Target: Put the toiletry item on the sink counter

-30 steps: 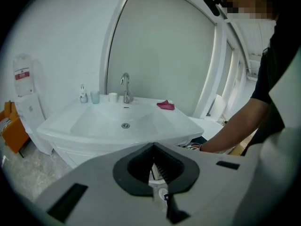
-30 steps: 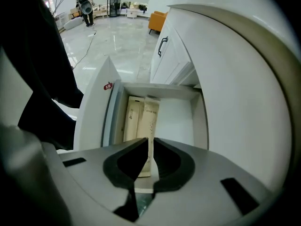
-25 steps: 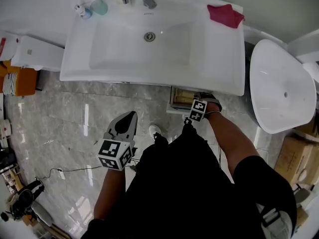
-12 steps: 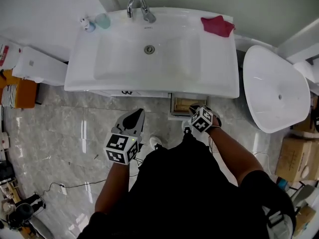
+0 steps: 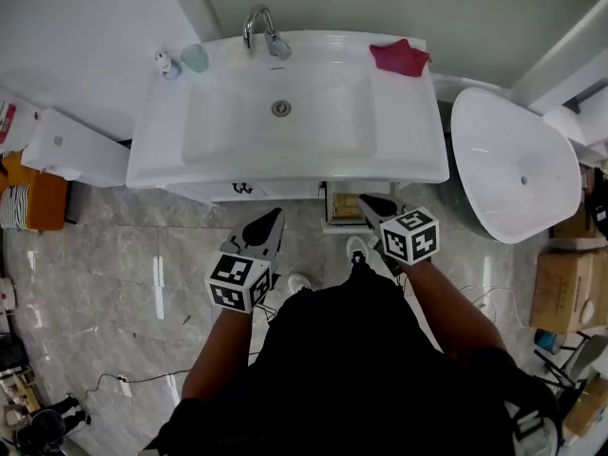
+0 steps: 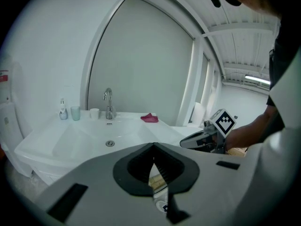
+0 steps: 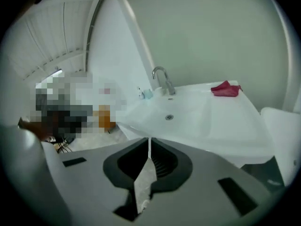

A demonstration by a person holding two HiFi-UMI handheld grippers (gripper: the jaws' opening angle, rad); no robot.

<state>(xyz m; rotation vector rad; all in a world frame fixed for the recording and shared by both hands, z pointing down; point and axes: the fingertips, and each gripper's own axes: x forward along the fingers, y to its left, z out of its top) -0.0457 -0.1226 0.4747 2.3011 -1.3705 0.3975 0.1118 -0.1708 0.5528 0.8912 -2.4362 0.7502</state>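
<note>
The white sink counter carries a small dispenser bottle, a teal cup and a red cloth around the faucet. The same bottle, teal cup and a white cup show in the left gripper view. My left gripper hovers in front of the counter's edge, jaws shut and empty. My right gripper is raised beside it, over an open drawer below the counter. Its jaws are shut with nothing between them.
A white oval basin stands right of the counter and a white fixture to its left, with an orange box beside that. Cardboard boxes sit at the far right. A cable lies on the marble floor.
My right gripper has risen from low by the drawer and rolled, so its marker cube now faces up. The left gripper rose a little. The view has shifted toward the counter.
</note>
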